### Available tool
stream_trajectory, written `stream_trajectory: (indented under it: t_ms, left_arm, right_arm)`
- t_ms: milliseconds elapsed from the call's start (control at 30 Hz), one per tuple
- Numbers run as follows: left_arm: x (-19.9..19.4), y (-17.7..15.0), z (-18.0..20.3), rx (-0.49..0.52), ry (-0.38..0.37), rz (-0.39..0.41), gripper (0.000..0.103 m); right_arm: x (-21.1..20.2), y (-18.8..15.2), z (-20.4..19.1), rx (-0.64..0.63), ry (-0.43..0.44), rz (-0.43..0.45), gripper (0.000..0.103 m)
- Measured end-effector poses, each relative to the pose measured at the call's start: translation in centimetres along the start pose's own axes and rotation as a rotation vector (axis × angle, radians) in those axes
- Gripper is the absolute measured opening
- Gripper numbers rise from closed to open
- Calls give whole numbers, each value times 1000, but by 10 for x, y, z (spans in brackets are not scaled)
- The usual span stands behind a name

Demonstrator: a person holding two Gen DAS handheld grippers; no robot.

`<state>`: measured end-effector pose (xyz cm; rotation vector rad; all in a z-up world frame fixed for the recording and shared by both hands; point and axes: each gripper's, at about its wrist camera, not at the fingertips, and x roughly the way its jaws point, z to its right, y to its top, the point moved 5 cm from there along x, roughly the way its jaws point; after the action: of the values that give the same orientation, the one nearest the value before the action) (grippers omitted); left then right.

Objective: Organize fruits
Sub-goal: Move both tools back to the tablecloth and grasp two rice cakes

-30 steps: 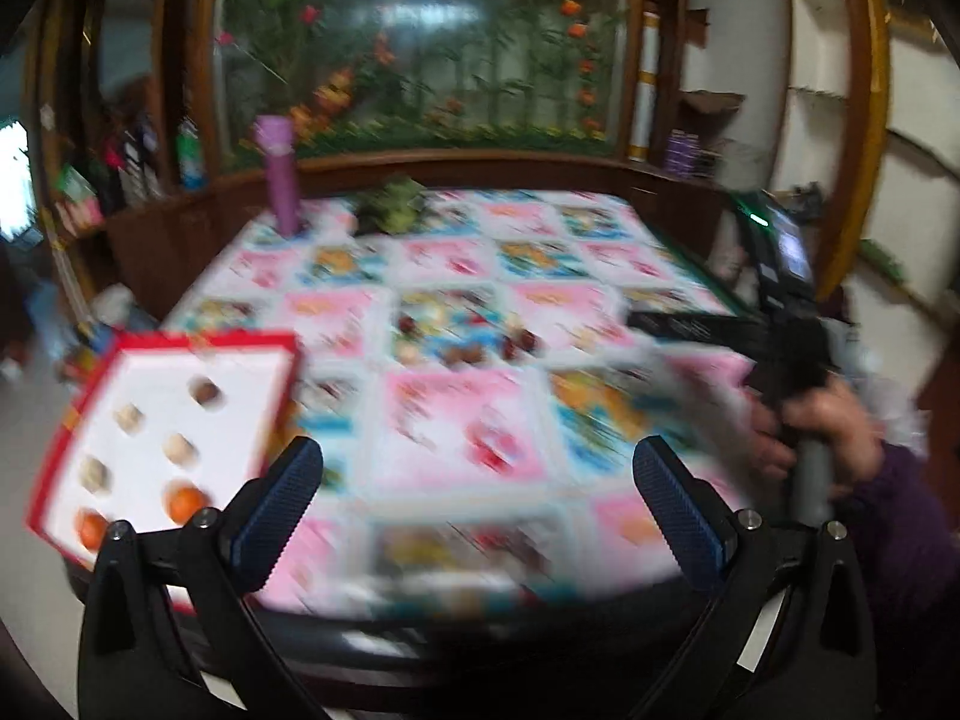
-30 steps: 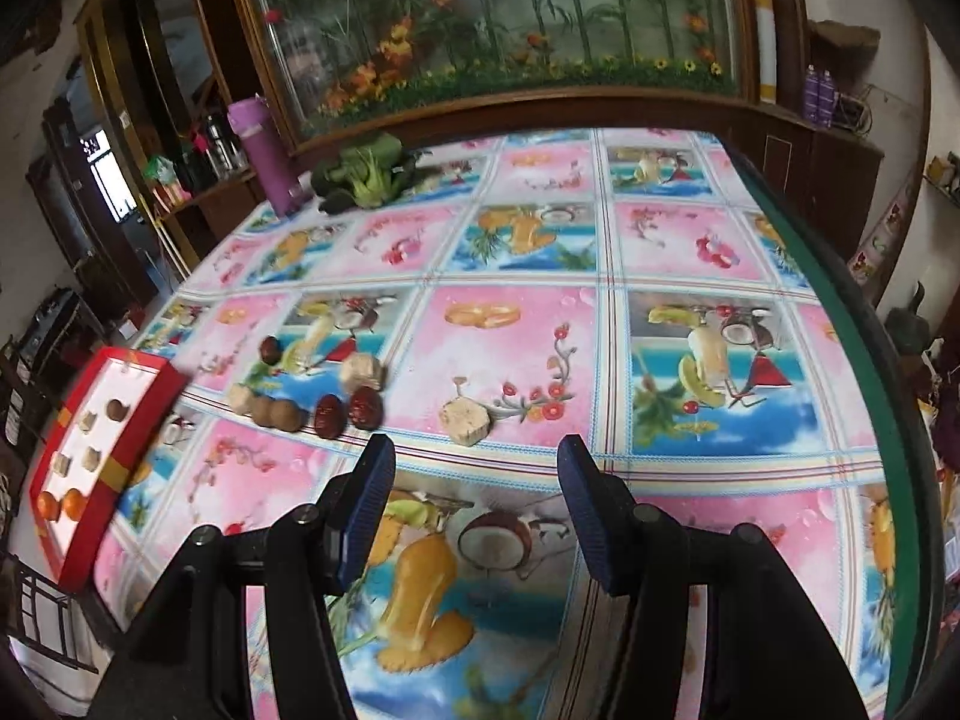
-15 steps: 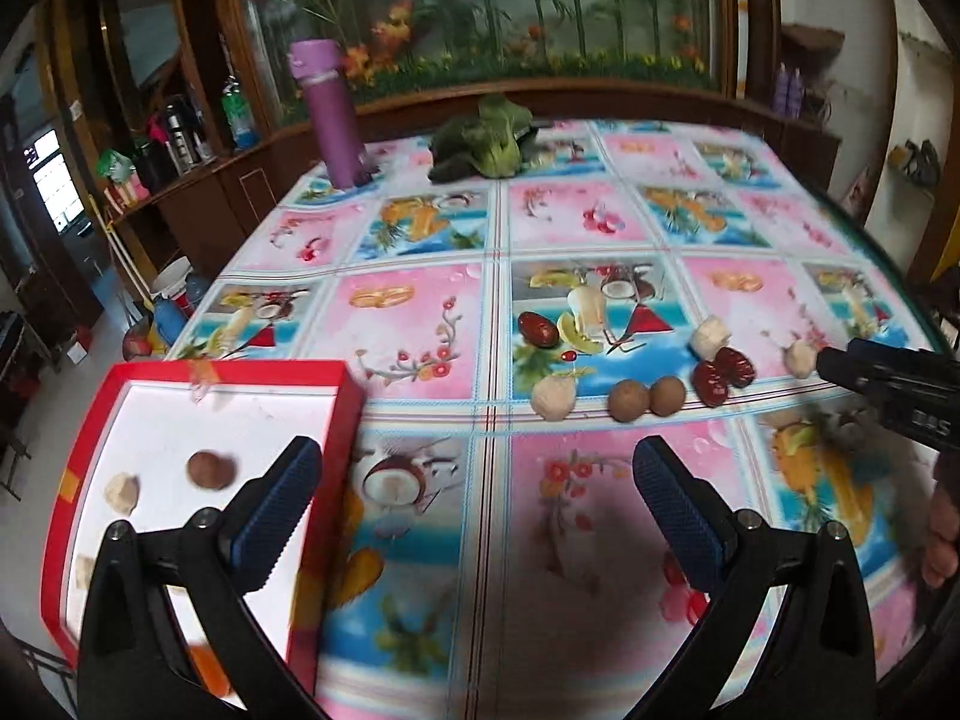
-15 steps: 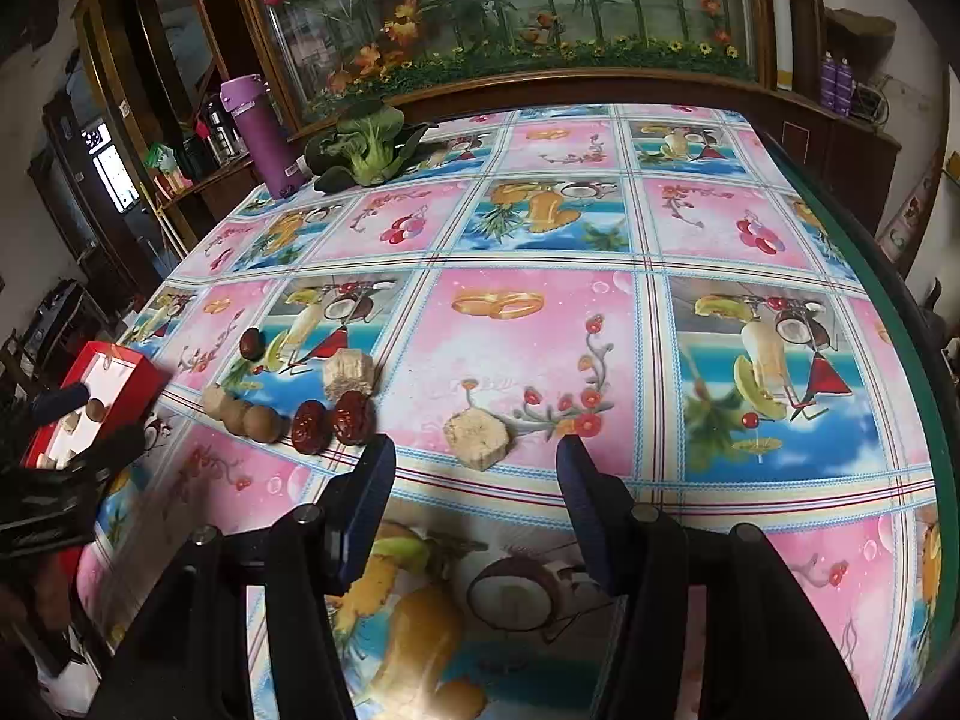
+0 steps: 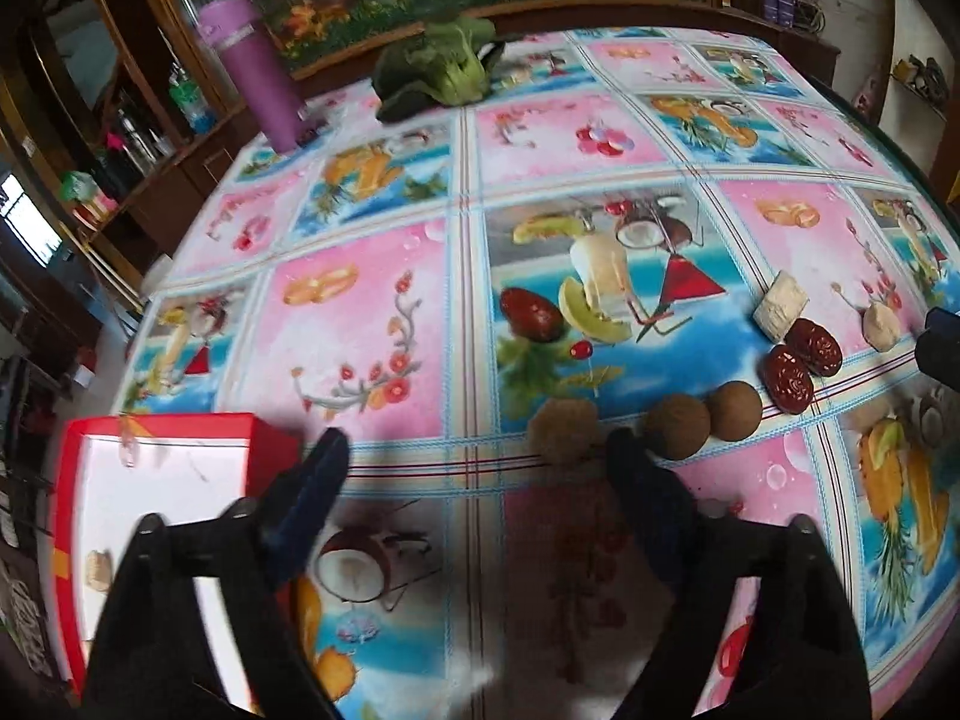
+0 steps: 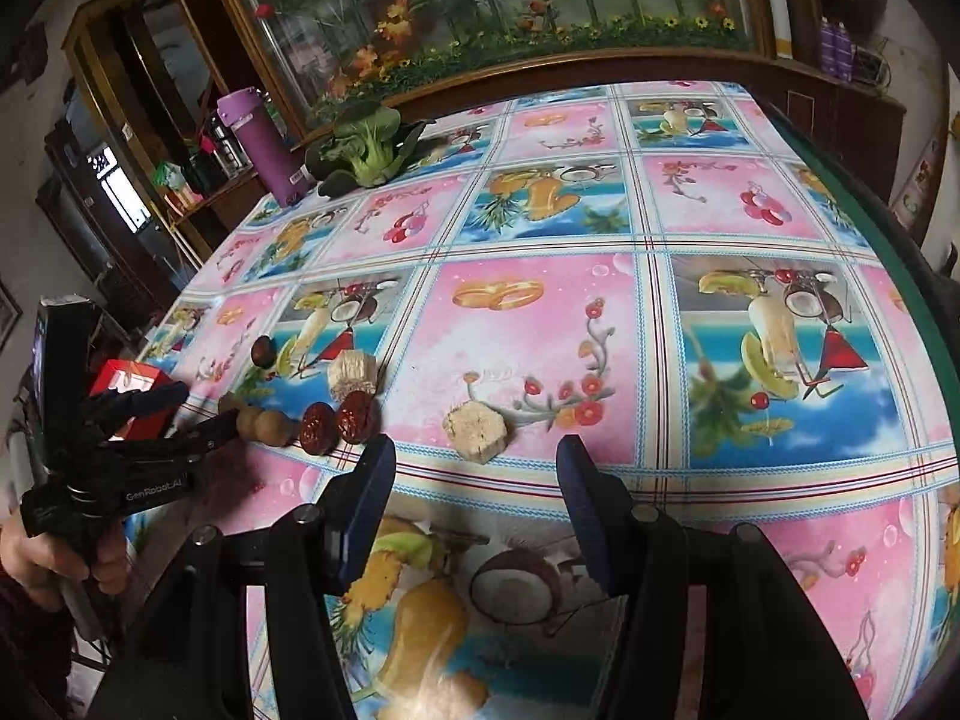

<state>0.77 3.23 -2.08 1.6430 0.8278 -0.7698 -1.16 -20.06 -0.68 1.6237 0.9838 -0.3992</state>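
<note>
Hovering low over the fruit-printed plastic tablecloth, the left gripper is holding its blue-padded fingers wide apart, a blurred tan round fruit lying just beyond them. Two round brown longans and two wrinkled dark red dates are trailing off rightward in a line, the dates' long axes running up-left. The red-rimmed white tray is sitting at the table's left edge. The right gripper is also hanging open, near a pale hexagonal chunk.
</note>
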Motion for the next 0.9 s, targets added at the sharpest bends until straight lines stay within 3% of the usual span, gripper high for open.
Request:
stream_trajectory:
  t_ms: [233, 433, 633, 800, 900]
  left_arm:
    - [3, 4, 4, -15, -51, 18, 67]
    - [2, 5, 9, -30, -113, 30, 50]
    - [0, 4, 13, -35, -162, 33, 26]
    - [-3, -1, 10, -61, -197, 29, 26]
    - [-6, -6, 8, -80, -224, 24, 26]
  right_arm:
    - [6, -2, -1, -5, 6, -30, 55]
    - [15, -3, -4, -26, -17, -61, 55]
    - [22, 3, -7, -51, -75, -53, 56]
    - [33, 7, -16, -87, -114, -63, 55]
    - [36, 7, -19, -122, -165, -52, 35]
